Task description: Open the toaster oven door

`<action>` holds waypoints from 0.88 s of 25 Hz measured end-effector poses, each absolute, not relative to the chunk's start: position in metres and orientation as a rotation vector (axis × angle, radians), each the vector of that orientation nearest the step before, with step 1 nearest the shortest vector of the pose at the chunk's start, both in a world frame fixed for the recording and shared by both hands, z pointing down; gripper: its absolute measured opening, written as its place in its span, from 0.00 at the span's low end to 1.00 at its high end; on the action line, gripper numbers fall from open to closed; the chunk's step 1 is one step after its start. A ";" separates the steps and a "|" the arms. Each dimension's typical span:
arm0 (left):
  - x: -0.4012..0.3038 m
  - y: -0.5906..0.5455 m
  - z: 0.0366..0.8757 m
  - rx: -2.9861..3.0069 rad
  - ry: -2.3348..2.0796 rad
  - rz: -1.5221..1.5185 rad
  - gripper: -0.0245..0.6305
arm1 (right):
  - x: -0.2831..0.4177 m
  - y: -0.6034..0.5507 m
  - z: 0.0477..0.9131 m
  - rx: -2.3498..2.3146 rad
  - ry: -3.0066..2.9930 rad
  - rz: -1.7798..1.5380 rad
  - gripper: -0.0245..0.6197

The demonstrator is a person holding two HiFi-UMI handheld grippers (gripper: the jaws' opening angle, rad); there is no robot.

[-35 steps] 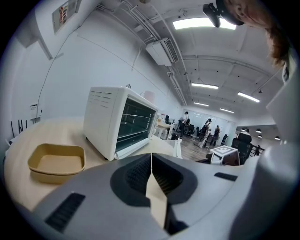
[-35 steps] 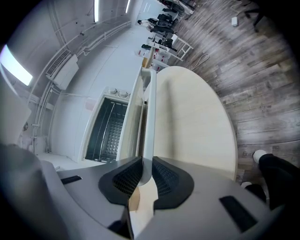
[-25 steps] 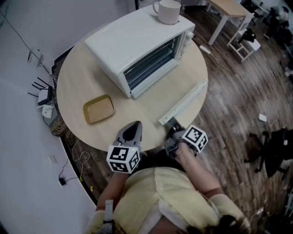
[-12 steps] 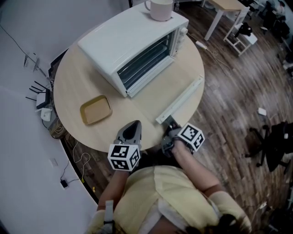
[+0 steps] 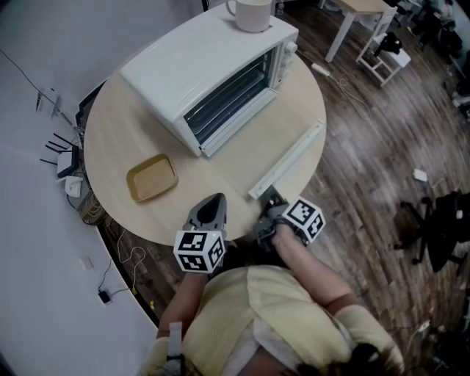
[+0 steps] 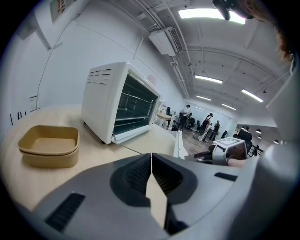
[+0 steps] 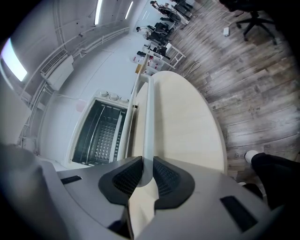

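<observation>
The white toaster oven stands at the back of the round table, its rack showing through the front opening. Its glass door lies folded down flat toward me, ending in a long white handle bar. My right gripper is at the near end of that bar, shut on it; in the right gripper view the handle bar runs straight out from between the jaws of the right gripper. My left gripper rests at the table's near edge, shut and empty, and the left gripper faces the oven.
A tan tray sits left of the oven, near the left gripper. A white mug stands on the oven's top. The round table ends close behind both grippers. Cables and a router lie on the floor at left, an office chair at right.
The head view has slid a little, so the oven sits slightly higher and further left in the picture. Both grippers and the door keep their places.
</observation>
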State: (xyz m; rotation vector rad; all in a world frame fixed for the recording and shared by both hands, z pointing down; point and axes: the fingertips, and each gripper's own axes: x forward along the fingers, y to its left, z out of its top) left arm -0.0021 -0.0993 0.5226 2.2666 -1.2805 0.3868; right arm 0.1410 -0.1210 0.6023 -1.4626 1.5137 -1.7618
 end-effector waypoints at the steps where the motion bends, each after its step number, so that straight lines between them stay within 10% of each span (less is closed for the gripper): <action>1: -0.002 -0.099 0.523 2.263 -1.281 0.386 0.05 | 0.141 -0.121 0.603 -1.470 1.509 -1.762 0.14; 22: -0.001 -0.102 0.533 2.213 -1.263 0.366 0.05 | 0.145 -0.115 0.611 -1.518 1.367 -1.728 0.14</action>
